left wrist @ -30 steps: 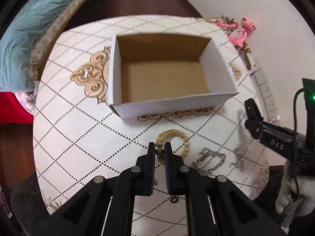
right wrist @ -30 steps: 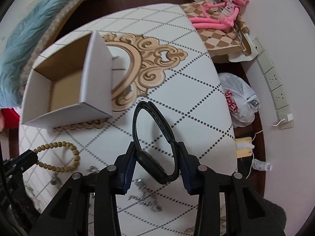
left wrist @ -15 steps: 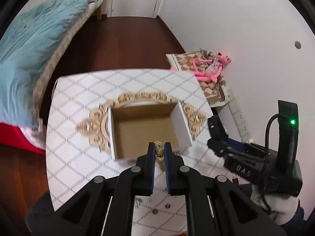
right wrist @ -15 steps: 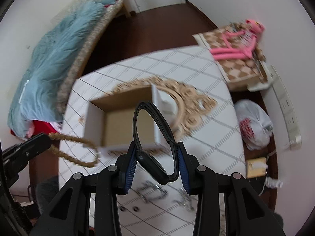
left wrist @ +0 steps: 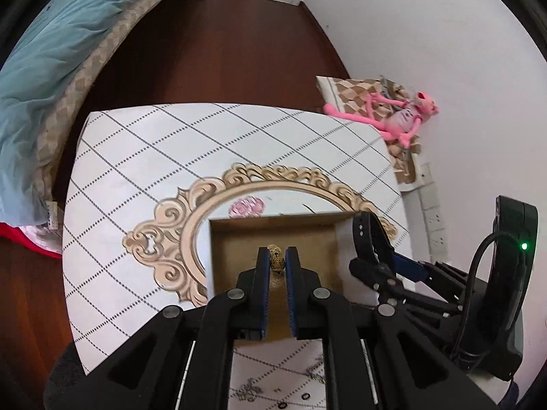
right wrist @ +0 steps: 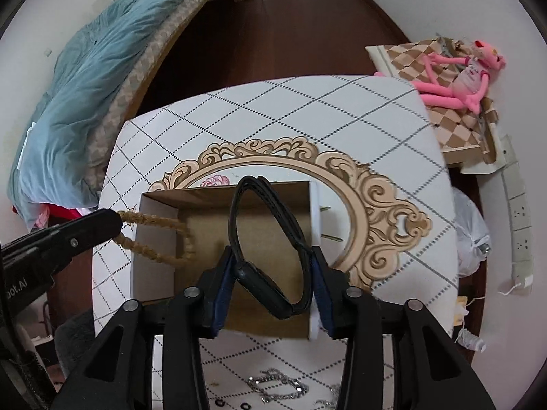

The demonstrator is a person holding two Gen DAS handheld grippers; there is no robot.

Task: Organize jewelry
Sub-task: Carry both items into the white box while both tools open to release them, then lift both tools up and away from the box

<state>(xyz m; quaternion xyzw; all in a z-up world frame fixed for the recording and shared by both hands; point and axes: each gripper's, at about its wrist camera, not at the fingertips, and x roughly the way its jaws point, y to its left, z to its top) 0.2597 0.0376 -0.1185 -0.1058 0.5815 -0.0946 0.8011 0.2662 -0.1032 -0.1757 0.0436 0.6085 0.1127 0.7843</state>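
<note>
Both of your hands have come up off the table [left wrist: 143,157] and now hang over the box [right wrist: 212,215]. A second ago the beads [right wrist: 154,239] lay on the table near the box, and your left gripper [left wrist: 277,263] was just closing on them. Now the beads are in the air. Your left gripper pinches one bead, with its two sides pressed almost together. From the right camera you can see the rest of the string hanging down in a loop over the left wall of the box.

Your right gripper [right wrist: 271,273] has moved too. A second ago it sat low by the table with the box far off to the left. Now it is right above the inside of the box. The black band [right wrist: 266,235] stands up between its two sides. The jaws have just been opening, and the band is between them. It touches both blue pads [right wrist: 222,283], so I think it has not dropped yet, but it may be about to.

This means the carrying part looks done. What comes next, I think, is letting go. Let the band fall straight down. The beads hang over the box wall, so move them a bit more to the right first, or some may drop outside.

The silver chains [right wrist: 277,386] and little rings [right wrist: 232,404] lie on the near side of the table, not yet put away. The box looks empty so far.
</note>
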